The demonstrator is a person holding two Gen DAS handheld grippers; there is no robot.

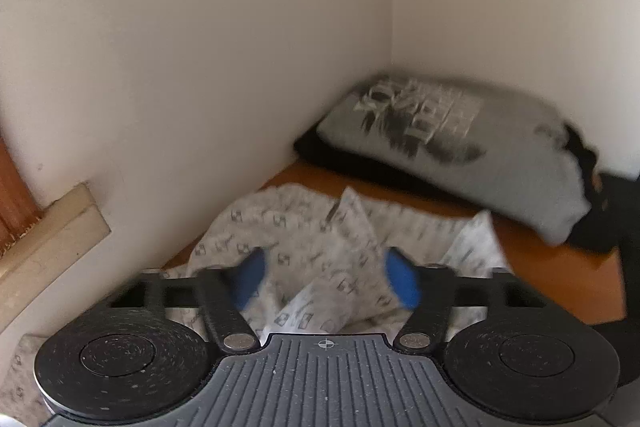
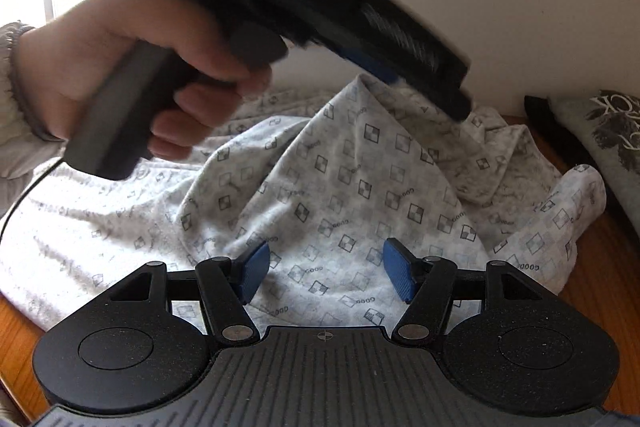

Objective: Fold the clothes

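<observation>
Right now your left tongs [image 1: 326, 281] hang over the patterned white garment [image 2: 320, 195], which lies rumpled across the wooden worktop [image 1: 560, 267] close to the wall. Their blue pads [image 1: 402, 279] stand partly apart; from the right wrist view a peak of the cloth rises to their tips, but blur hides whether they pinch it, so I cannot tell. Your left hand [image 2: 132, 75] wraps the handle of that tool, with a knitted sleeve [image 2: 12, 115] at the wrist. Your right tongs [image 2: 326, 275] sit low at the near edge of the same garment, pads parted with cloth lying beneath them and nothing gripped. At the far right, a folded grey printed shirt [image 1: 460, 147] rests on a dark garment [image 1: 320, 151] in the corner.
</observation>
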